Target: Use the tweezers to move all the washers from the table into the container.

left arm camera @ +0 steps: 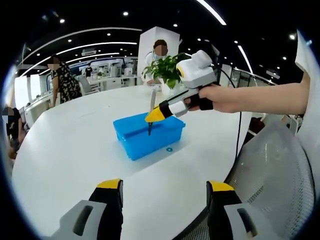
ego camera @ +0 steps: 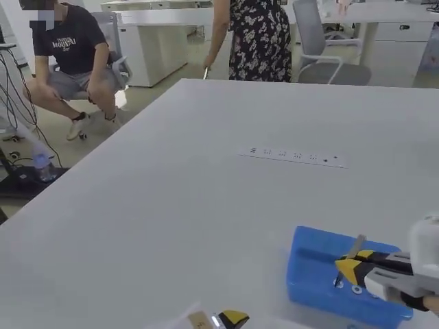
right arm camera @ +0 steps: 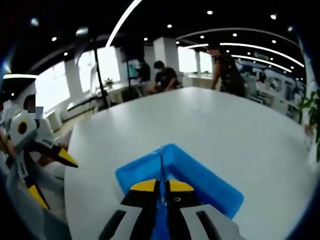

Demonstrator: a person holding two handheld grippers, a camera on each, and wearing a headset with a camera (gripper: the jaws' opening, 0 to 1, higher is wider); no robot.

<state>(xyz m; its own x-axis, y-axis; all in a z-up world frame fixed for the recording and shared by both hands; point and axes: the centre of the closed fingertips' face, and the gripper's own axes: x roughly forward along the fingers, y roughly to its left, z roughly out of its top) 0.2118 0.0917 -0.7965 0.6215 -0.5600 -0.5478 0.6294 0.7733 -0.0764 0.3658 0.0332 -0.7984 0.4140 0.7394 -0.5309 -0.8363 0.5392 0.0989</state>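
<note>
Tweezers [right arm camera: 161,167] clamped in right gripper [right arm camera: 161,186] fingers, tips over blue container [right arm camera: 200,180]. Left gripper [left arm camera: 165,186] fingers spread wide, empty, above white tabletop [left arm camera: 75,145]. One washer [left arm camera: 169,148] lies on tabletop beside container.

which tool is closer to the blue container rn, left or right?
Right. The right tool hangs directly over the blue container, tweezers pointing down into it. The left tool is open, off to the side over the table.
</note>
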